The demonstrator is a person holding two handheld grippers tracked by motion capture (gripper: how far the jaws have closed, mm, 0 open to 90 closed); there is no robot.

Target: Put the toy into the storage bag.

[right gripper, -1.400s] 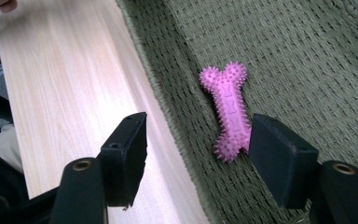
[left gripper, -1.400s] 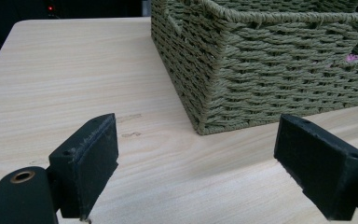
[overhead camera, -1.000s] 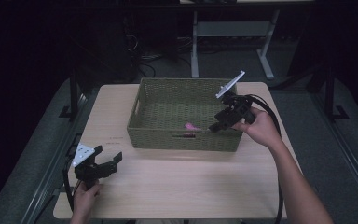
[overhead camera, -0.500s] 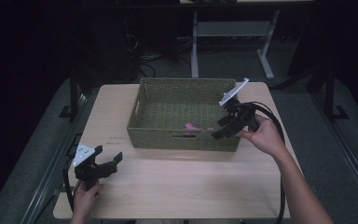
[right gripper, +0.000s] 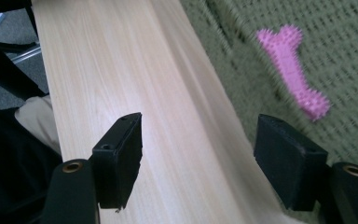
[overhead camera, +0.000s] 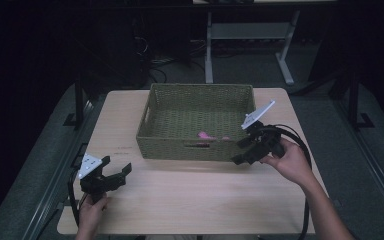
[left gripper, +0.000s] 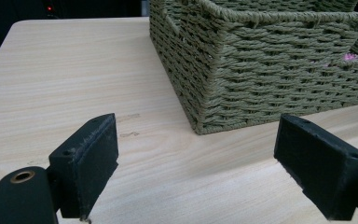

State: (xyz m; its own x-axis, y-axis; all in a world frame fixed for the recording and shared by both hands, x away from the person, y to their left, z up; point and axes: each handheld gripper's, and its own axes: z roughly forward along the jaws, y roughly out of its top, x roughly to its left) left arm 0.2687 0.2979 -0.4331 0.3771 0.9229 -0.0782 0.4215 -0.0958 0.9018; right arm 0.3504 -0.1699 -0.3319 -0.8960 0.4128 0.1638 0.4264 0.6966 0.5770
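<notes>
Right tool: held open, empty; pink bone toy seen beyond its jaws, inside basket
Left tool: open, empty
Risk: basket rim could be clipped; toy missed

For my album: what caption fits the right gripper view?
Open right gripper beside the basket holding a pink bone toy.

A basket stands on the far middle of the table. A bone-shaped toy lies in it, near its front wall. The left gripper sits at the table's near left corner; the right gripper is at the basket's near right corner.
</notes>
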